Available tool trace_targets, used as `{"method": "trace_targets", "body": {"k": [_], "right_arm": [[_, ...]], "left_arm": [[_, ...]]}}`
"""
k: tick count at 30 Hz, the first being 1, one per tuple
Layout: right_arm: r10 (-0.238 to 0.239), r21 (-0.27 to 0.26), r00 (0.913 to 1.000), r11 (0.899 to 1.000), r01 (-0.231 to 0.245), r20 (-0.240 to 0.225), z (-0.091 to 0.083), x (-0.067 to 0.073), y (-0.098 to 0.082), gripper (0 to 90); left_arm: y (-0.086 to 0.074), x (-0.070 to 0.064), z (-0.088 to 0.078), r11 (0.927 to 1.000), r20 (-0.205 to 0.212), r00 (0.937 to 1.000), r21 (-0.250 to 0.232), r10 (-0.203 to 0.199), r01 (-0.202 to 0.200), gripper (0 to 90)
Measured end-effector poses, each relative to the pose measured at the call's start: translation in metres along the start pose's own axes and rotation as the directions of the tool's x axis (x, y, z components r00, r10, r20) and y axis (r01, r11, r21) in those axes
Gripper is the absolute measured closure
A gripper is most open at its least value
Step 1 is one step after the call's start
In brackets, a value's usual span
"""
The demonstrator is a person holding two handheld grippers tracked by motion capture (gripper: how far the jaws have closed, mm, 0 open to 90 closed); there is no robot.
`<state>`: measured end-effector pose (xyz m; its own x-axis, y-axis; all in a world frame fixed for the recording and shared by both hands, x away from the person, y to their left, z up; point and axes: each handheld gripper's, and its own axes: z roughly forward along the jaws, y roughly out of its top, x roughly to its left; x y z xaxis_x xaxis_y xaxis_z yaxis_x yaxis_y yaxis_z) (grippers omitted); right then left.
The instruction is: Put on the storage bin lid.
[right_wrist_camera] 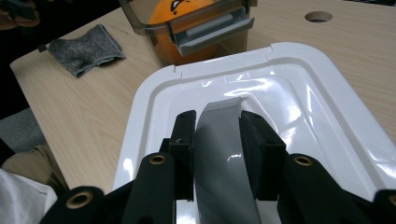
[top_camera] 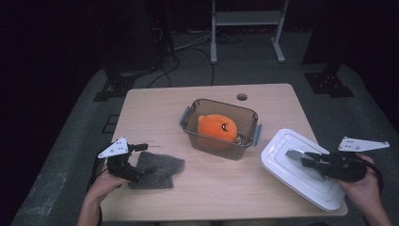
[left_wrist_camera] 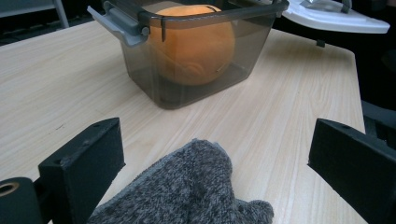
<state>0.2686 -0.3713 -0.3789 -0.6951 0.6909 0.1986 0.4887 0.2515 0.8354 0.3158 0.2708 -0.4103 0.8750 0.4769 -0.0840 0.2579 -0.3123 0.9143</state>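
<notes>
Right gripper view, glossy white lid [right_wrist_camera: 299, 93], grey handle [right_wrist_camera: 224, 154] pinched by right tool [right_wrist_camera: 217, 135]

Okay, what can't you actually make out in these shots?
- Plush toy: its underside, hidden by the smoky container wall in the high view.
- White lid: near edge cut off at the bottom of the right gripper view.
- Grey cloth: cut off by the left gripper view's bottom edge.

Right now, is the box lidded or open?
Open: the box shows the orange toy from above, and the right gripper holds the white lid beside it.
</notes>
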Motion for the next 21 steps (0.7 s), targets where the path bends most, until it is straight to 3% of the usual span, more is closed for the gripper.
{"method": "trace_targets", "body": {"k": [9, 21], "right_arm": [[-0.024, -0.007, 0.9996, 1.0, 0.024, -0.014, -0.006, 0.007, 0.014, 66.2], [-0.072, -0.033, 0.9964, 0.997, 0.07, -0.044, -0.01, 0.018, 0.048, 66.2]], "left_arm": [[0.0, 0.0, -0.001, 1.0, -0.001, 1.0, -0.002, 0.0, 0.0, 2.8], [0.0, 0.0, 0.0, 1.0, 0.004, 1.0, -0.001, 0.003, -0.003, 2.8]]}}
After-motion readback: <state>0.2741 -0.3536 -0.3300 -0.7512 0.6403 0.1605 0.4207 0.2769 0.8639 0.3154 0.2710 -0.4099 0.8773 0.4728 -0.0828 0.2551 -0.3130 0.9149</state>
